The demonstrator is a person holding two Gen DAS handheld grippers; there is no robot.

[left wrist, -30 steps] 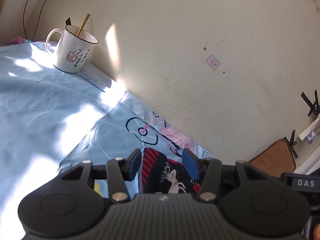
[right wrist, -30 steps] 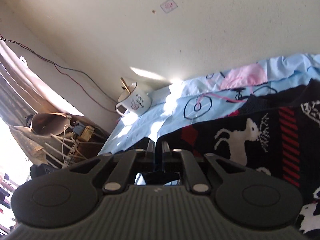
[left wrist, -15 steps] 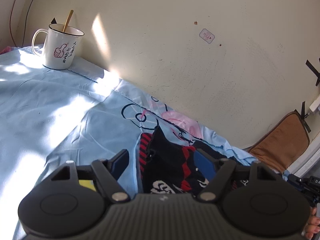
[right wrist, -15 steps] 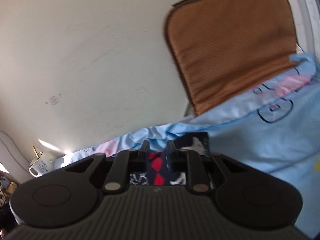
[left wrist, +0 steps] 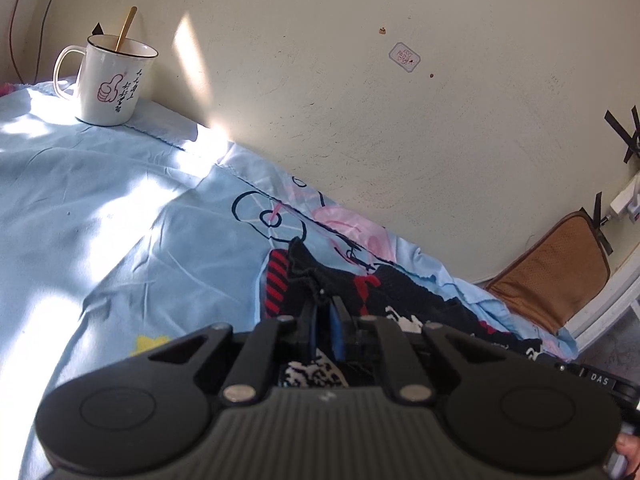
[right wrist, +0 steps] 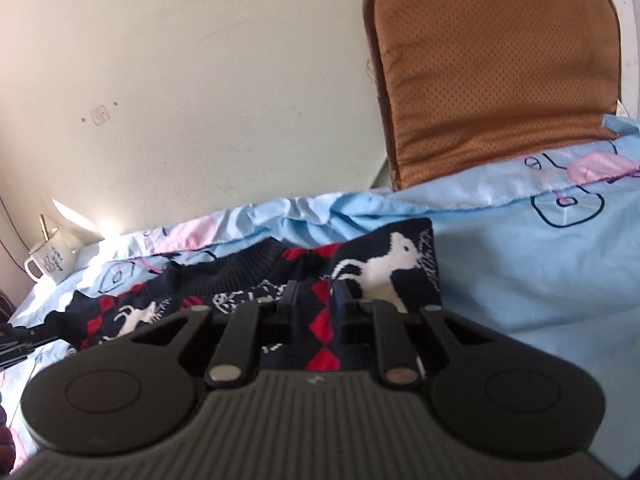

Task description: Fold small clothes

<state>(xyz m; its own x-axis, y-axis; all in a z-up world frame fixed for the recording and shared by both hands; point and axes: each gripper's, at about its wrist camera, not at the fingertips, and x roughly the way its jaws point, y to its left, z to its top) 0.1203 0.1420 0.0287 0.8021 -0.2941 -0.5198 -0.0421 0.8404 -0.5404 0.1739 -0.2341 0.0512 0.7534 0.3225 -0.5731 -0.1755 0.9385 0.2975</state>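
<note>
The dark knitted sweater [right wrist: 248, 292] with white deer and red diamonds is lying across the light blue sheet [left wrist: 120, 240] of the bed, close to the wall [left wrist: 360, 100]. Judging by how it lies, the folding is only partly under way: one patterned panel is sitting turned over near the brown cushion [right wrist: 492, 64], while the ribbed neckline and the far side are sprawling loose and rumpled toward the white mug [left wrist: 114, 80]. Squaring the piece and making the remaining folds are likely still ahead.

The left tool [left wrist: 323, 330] is sitting closed, its blue pads pinching a raised ridge of the black knit near the red-striped edge. The right tool [right wrist: 314, 300] is resting over the sweater's near side with its jaws narrowly apart; the red diamond band is showing between them, but whether the pads are actually pressing on the knit cannot be told.
</note>
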